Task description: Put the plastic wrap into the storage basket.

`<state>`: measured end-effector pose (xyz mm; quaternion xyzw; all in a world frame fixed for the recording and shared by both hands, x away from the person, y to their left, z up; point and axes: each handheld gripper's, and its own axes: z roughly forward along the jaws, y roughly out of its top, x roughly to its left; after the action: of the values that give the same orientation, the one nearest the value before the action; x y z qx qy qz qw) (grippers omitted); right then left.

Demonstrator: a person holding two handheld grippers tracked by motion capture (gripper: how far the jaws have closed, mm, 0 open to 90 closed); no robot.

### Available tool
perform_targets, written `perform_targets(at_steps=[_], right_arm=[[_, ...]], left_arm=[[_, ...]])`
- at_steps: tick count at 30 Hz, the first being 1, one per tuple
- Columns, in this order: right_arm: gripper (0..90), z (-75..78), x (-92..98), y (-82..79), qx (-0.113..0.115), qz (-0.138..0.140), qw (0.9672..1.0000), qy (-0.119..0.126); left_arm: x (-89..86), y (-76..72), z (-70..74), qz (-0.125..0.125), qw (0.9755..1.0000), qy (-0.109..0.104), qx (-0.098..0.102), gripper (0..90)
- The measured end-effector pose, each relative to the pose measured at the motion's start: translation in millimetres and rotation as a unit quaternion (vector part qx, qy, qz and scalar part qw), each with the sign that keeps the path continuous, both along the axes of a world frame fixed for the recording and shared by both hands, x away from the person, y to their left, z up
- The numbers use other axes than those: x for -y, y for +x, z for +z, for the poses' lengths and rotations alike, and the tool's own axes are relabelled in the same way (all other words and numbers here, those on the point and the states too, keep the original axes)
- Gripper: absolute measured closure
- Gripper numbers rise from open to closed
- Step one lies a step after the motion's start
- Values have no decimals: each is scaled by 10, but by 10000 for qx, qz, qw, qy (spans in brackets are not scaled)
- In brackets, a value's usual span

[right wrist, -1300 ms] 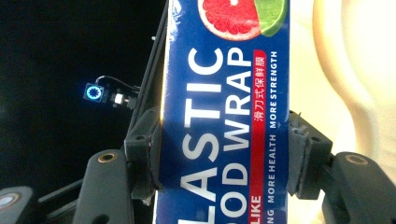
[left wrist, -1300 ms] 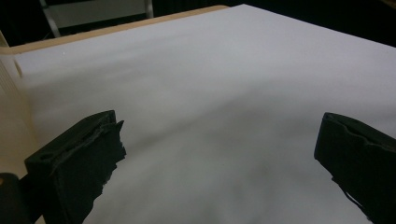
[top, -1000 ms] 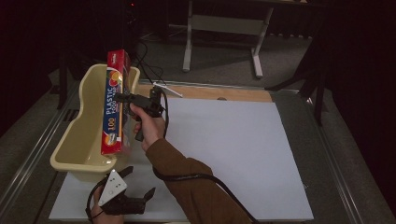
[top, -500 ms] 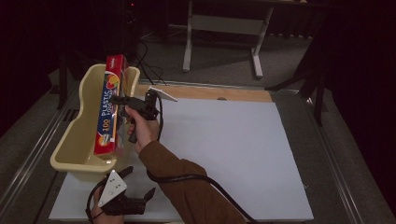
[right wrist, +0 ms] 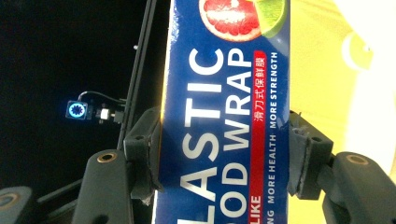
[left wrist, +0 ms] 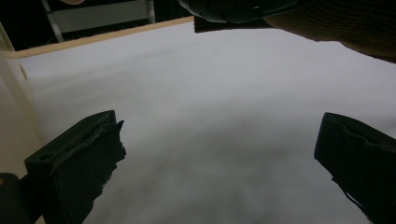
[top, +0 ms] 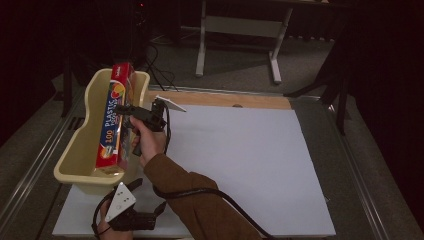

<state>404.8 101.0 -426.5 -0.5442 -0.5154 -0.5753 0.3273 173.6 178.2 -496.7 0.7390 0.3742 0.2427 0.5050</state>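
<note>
A: Step in hand?

B: Most likely laying the box [top: 114, 125] into the tub [top: 75, 160]. Right gripper [right wrist: 224, 154] clamped across the box's middle, one pad [right wrist: 145, 154] pressed on each long edge.

A: Position of the box?

B: Inside the tub, at the left of the table. Tilted, with the near end low against the tub's near wall and the far end poking up over the far rim. Not lying flat yet.

A: And the left gripper [left wrist: 219, 140]?

B: Down at the near left corner, just beside the tub. Spread wide, grasping nothing, with bare sheet [top: 240, 160] between the jaws.

A: Next move?

B: Probably lowering the far end until flat on the tub floor, then letting go and backing out to the right. Calls for care with the rim, since a long box could easily catch or tip the tub. Worth steadying the tub with the free gripper.

A: Surface?

B: White sheet over most of the table, plain and unmarked. A strip of bare wood [top: 220, 99] along the far edge.

A: Room?

B: Dark all around. A pale stand [top: 240, 30] far behind the table, and cables [top: 160, 55] trailing on the grey floor.
</note>
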Motion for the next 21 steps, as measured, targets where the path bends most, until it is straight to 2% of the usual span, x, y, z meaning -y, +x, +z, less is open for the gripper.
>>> perform_targets(at_steps=[6, 17, 21], right_arm=[[396, -2, -101, -12, 87, -49, 9999, -59], [395, -14, -150, -36, 129, -157, 9997, -97], [393, -9, -169, -46, 167, -198, 9995, -178]], left_arm=[[-13, -11, 4, 15, 10000, -23, 3, 7], [-19, -17, 4, 28, 10000, -35, 8, 7], [-21, -16, 3, 33, 10000, -35, 6, 7]])
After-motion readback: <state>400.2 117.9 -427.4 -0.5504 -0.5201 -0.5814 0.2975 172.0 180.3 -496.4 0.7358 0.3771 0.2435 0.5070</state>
